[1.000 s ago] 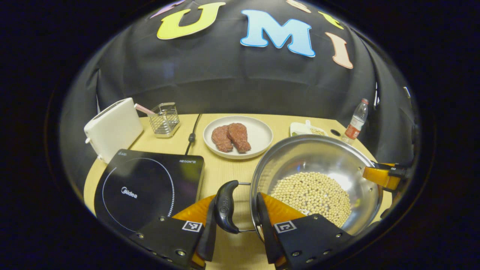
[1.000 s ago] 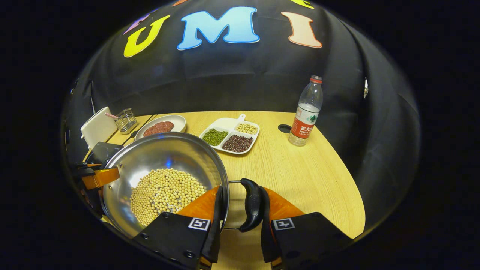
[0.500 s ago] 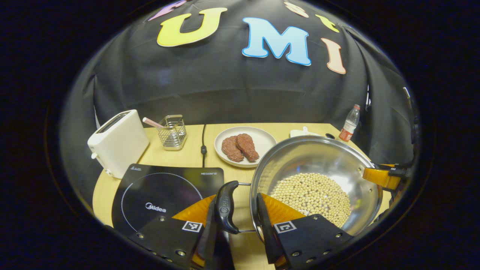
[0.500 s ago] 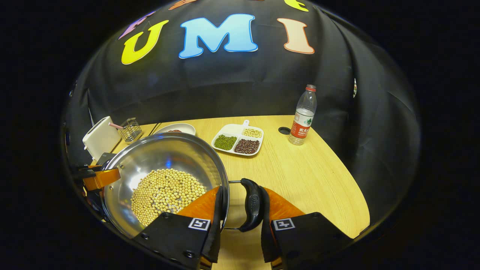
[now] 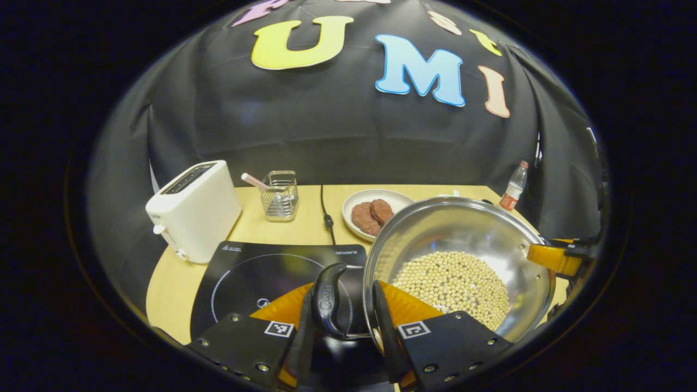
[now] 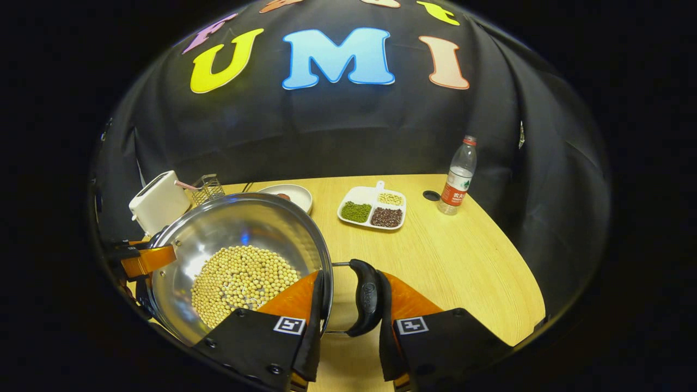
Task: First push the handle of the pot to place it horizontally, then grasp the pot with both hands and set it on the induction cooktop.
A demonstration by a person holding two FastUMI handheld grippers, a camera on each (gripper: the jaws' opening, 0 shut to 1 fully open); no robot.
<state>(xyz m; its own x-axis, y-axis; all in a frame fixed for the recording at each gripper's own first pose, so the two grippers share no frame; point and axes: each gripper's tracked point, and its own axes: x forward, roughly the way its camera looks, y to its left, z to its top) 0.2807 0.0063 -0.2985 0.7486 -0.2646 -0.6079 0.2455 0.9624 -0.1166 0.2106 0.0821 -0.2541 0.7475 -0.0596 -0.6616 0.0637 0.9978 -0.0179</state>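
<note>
Two tongs hold one steel pot [image 5: 463, 245] by its opposite side handles. In the left gripper view, the left tongs [image 5: 338, 321] straddle the pot's rim: one finger lies outside the black loop handle [image 5: 328, 299], the other inside the pot wall, both closed in against them. In the right gripper view, the right tongs [image 6: 348, 316] grip the opposite black handle [image 6: 366, 296] the same way, one finger inside the pot [image 6: 234, 234], the other outside the handle. The pot holds a layer of soybeans [image 5: 454, 283] and sits beside and partly above the black induction cooktop [image 5: 261, 272], whether resting or lifted cannot be told. Behind the cooktop on the wooden surface [image 6: 435, 256] stand a white toaster [image 5: 193, 207], a wire holder [image 5: 279, 195] and a plate of meat patties [image 5: 373, 212]. A divided dish of beans [image 6: 373, 208] and a water bottle [image 6: 457, 177] lie well apart toward the far side.
</note>
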